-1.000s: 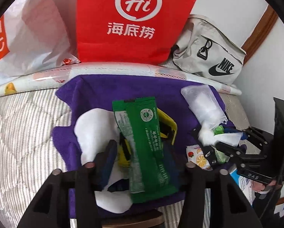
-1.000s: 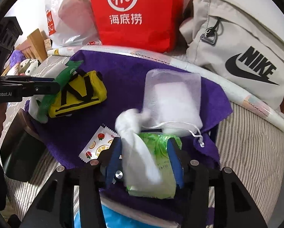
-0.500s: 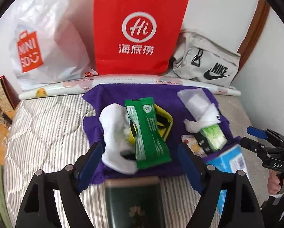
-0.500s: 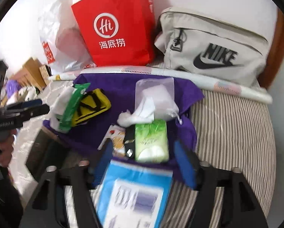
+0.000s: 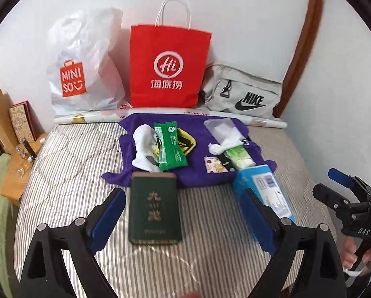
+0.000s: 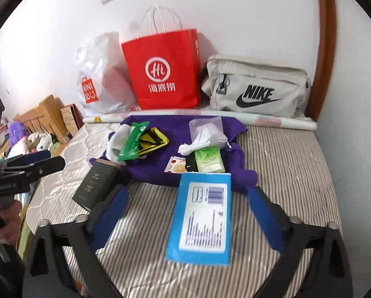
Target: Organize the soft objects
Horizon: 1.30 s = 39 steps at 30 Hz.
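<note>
A purple cloth (image 5: 197,124) is spread on the striped bed. On its left lie a white sock (image 5: 143,144), a green packet (image 5: 171,149) and a yellow-black pouch (image 5: 186,142). To the right are a mesh bag (image 5: 221,129), a green tissue pack (image 5: 240,157) and a fruit-print sachet (image 5: 214,165). My left gripper (image 5: 181,195) hovers back from the cloth, jaws opening, pads clear of the dark green box (image 5: 154,213) below. My right gripper (image 6: 188,193) is likewise opening above a blue packet (image 6: 202,218), touching nothing.
Against the wall stand a white plastic bag (image 5: 83,74), a red paper bag (image 5: 169,69) and a grey Nike bag (image 5: 242,94), with a paper roll (image 5: 91,118) in front. Wooden boxes (image 5: 1,119) and plush toys (image 6: 33,139) crowd the bed's left side.
Both grippers let go of the soft things on the purple cloth, opened wide, and pulled back and up. The dark green box and blue packet came into view.
</note>
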Tool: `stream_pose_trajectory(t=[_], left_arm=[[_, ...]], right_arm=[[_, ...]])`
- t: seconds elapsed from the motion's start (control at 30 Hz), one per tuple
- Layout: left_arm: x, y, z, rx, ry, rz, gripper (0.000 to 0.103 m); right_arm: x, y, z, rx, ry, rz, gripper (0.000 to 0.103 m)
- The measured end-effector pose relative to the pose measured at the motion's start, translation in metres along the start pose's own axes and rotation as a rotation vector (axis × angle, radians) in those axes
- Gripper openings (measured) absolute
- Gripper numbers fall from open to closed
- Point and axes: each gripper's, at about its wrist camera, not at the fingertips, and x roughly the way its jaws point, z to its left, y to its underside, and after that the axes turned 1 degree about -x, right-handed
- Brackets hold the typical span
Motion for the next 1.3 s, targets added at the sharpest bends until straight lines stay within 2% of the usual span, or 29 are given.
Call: stream_pose_trajectory(t=[0.17, 0.27, 0.37, 0.5, 0.57, 1.3], left_arm=[[-0.034, 0.024, -0.016, -0.001, -0.009, -0.05, 0.097], [-0.05, 0.039, -0.024, 0.011, -0.036, -0.078, 0.097], [-0.067, 0.054, -0.029, 0.018, -0.072, -0.106, 0.097], [-0.083, 0.068, -0.029, -0.007, -0.069, -0.131, 0.097], [-0.091, 0.075, -0.028, -0.016, -0.066, -0.143, 0.097], [-0.101, 0.097, -0.035, -0.014, -0.07, -0.139, 0.097]], right_arm=[[-0.036, 0.021, 0.011, 0.006, 0.029, -0.048, 0.102], [-0.052, 0.034, 0.014, 0.017, 0.05, -0.059, 0.102], [-0.066, 0.047, 0.016, 0.027, 0.034, -0.065, 0.102], [-0.081, 0.06, 0.018, 0.045, 0.058, -0.078, 0.102], [-0.086, 0.065, 0.017, 0.052, 0.044, -0.078, 0.102], [-0.107, 0.083, 0.034, 0.014, 0.051, -0.093, 0.102]])
